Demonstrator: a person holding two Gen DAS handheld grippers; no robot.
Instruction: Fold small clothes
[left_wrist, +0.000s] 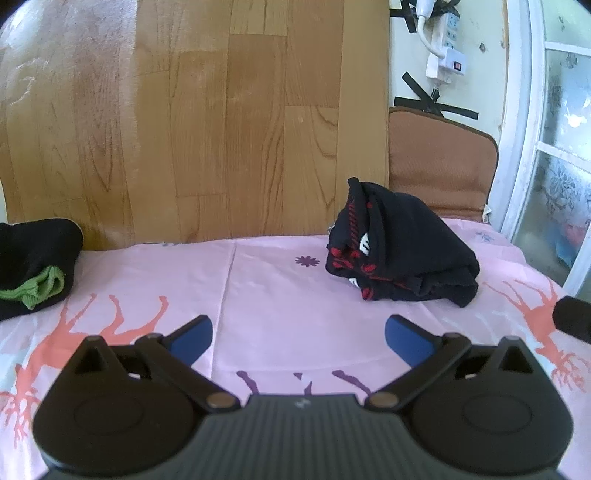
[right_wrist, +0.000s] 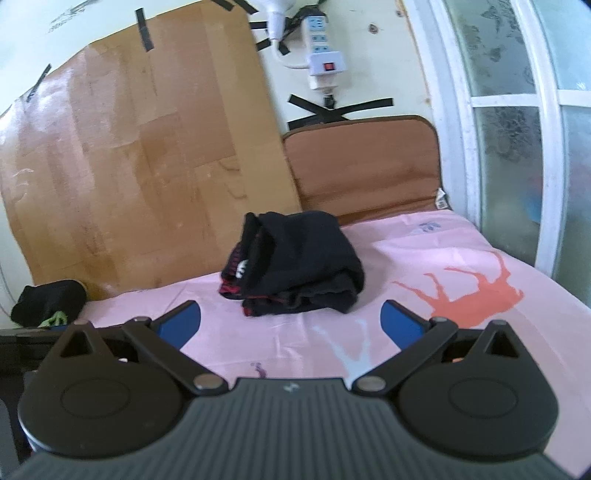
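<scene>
A folded black garment with red trim (left_wrist: 402, 251) lies on the pink sheet (left_wrist: 266, 295), ahead and right of my left gripper (left_wrist: 299, 338), which is open and empty with blue pads. In the right wrist view the same folded garment (right_wrist: 295, 266) lies just ahead of my right gripper (right_wrist: 291, 323), also open and empty. A second black garment with a green edge (left_wrist: 33, 266) lies at the far left; it also shows in the right wrist view (right_wrist: 48, 302).
A wood-pattern board (left_wrist: 221, 122) leans against the wall behind the sheet. A brown cushion (right_wrist: 362, 166) stands at the back right, with a power strip (right_wrist: 325, 51) taped above it. A white window frame (right_wrist: 458, 122) bounds the right side.
</scene>
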